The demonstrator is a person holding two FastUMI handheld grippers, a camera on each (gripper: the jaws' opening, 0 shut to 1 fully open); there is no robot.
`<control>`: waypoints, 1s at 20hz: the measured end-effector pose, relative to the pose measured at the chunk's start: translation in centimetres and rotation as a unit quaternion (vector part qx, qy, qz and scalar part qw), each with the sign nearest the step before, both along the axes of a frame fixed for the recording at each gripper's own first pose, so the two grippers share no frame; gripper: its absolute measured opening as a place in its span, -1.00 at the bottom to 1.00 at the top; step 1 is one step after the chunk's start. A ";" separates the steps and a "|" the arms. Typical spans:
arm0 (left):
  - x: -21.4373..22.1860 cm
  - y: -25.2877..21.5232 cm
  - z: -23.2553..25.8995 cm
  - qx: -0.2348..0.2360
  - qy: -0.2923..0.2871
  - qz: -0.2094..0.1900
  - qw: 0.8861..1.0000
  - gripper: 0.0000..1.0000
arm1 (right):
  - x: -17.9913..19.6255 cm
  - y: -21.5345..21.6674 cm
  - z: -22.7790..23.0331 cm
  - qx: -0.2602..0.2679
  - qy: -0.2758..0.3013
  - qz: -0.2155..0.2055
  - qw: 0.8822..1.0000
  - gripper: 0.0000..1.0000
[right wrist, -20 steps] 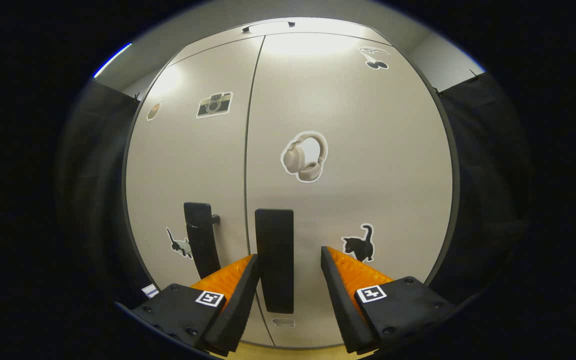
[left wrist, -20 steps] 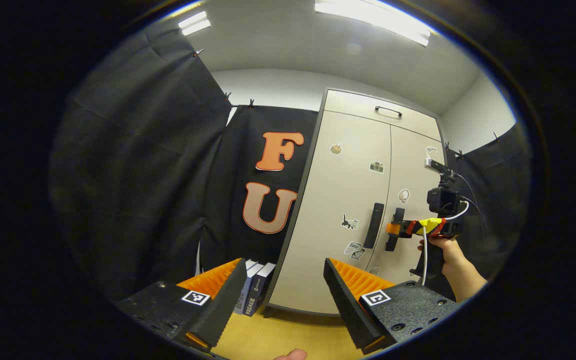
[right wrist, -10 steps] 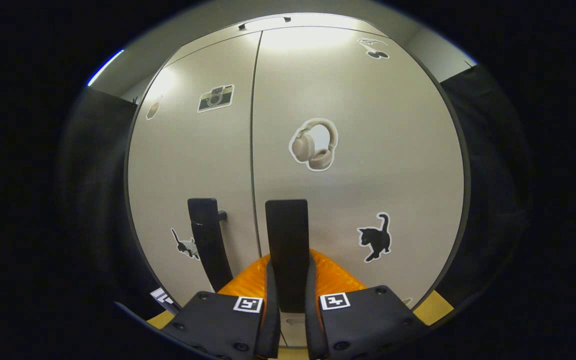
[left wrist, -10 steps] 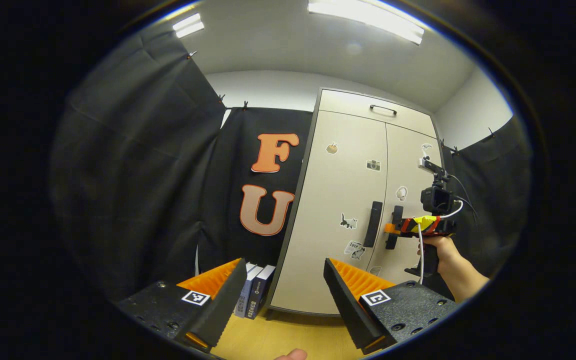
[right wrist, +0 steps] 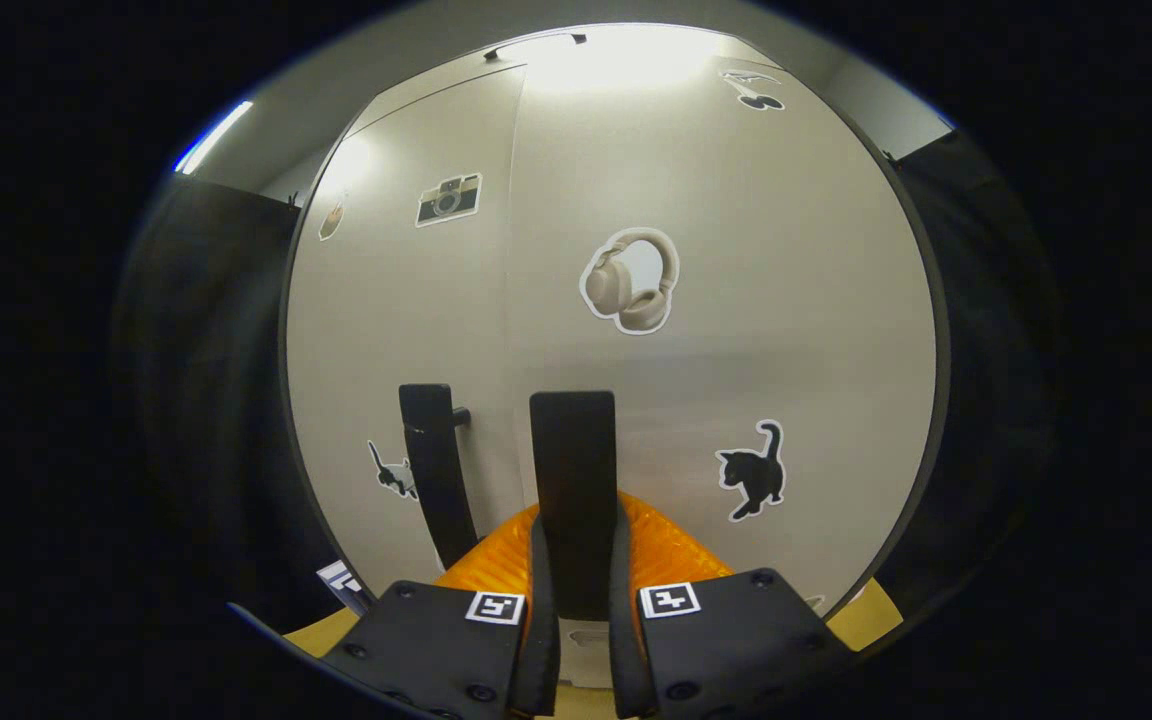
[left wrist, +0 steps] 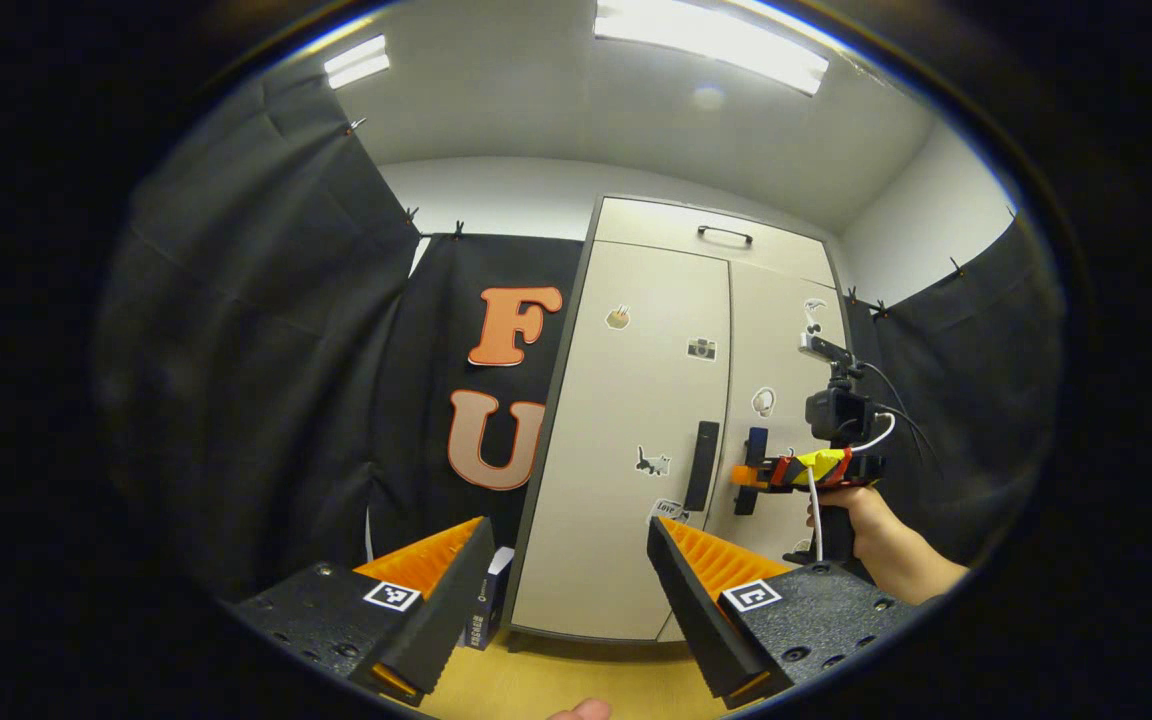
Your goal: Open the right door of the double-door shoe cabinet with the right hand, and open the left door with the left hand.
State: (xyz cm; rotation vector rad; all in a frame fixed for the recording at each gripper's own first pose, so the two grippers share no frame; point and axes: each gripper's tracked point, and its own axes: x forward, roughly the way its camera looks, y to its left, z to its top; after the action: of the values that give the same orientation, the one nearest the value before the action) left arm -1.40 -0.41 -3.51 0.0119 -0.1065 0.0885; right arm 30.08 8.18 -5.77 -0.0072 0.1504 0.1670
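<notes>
The pale shoe cabinet [left wrist: 636, 400] stands ahead with stickers on both doors. In the right gripper view my right gripper [right wrist: 576, 600] is shut on the right door's black vertical handle [right wrist: 573, 470]. The right door [right wrist: 736, 300] looks slightly ajar, its edge a little forward of the left door [right wrist: 406, 300]. The left door's handle [right wrist: 433, 470] stands free beside it. In the left gripper view my left gripper [left wrist: 566, 590] is open and holds nothing, well back from the left door's handle [left wrist: 703, 465]. There a hand [left wrist: 851, 505] holds the right gripper [left wrist: 741, 476] on the right handle [left wrist: 756, 450].
Books [left wrist: 484, 600] stand on the wooden floor [left wrist: 556, 680] by the cabinet's lower left corner. A top compartment with a small handle [left wrist: 724, 234] sits above the doors. Black cloth walls flank the cabinet on both sides.
The right gripper went from open around the right handle to shut on it, and the seam between the doors has shifted. The left gripper has drawn back, and the cabinet looks smaller.
</notes>
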 end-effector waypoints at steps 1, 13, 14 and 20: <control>0.1 -0.4 -0.3 -0.002 0.004 0.003 1.000 0.89 | -0.9 -0.2 0.0 0.007 0.006 0.011 1.000 -0.42; -0.2 -6.2 -2.6 -0.007 0.026 0.003 1.000 0.89 | -10.3 -4.0 0.9 -0.026 0.011 0.120 0.992 -0.42; -0.2 -6.7 -2.8 -0.009 0.027 -0.001 1.000 0.89 | -10.9 -4.4 1.0 -0.026 0.011 0.128 0.991 -0.42; 0.2 -9.8 -3.8 -0.020 0.032 -0.018 0.999 0.89 | -14.1 -7.6 1.3 0.002 0.020 0.151 0.988 -0.42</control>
State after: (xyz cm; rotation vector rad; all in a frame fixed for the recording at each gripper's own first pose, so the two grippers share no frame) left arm -1.19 -10.19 -7.26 -0.0267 -0.0405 0.0533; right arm 15.98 0.55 -4.44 -0.0235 0.1894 0.4705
